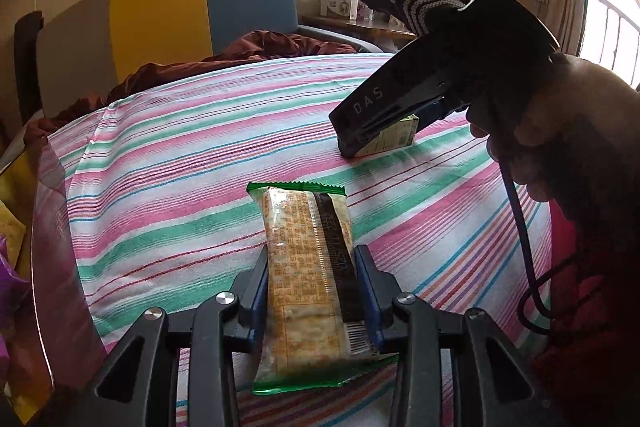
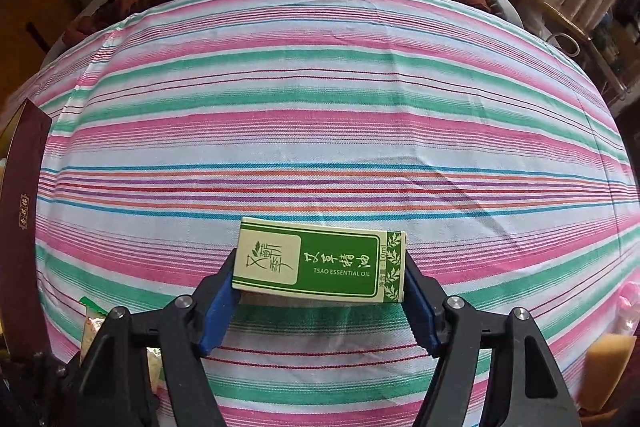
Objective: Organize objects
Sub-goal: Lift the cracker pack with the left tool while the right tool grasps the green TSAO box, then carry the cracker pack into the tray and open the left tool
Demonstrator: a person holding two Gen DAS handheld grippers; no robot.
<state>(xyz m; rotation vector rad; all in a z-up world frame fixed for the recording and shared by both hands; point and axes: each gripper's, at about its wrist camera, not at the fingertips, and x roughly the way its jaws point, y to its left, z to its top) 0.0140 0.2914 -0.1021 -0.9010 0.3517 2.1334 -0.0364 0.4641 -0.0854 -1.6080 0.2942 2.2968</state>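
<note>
The snack packet (image 1: 308, 267) is wrapped in glossy plastic film — clear over the pale biscuit, green at its crimped ends. The small box (image 2: 320, 263) is smooth printed cardboard with a slight sheen. Both lie on a striped sheet (image 2: 320, 115) of matt woven cloth, faintly ribbed. The left hand-held gripper (image 1: 310, 291) and the right hand-held gripper (image 2: 320, 291) are matt black plastic with shiny metal rivets and blue ridged pads (image 2: 218, 307) — rubbery in look.
</note>
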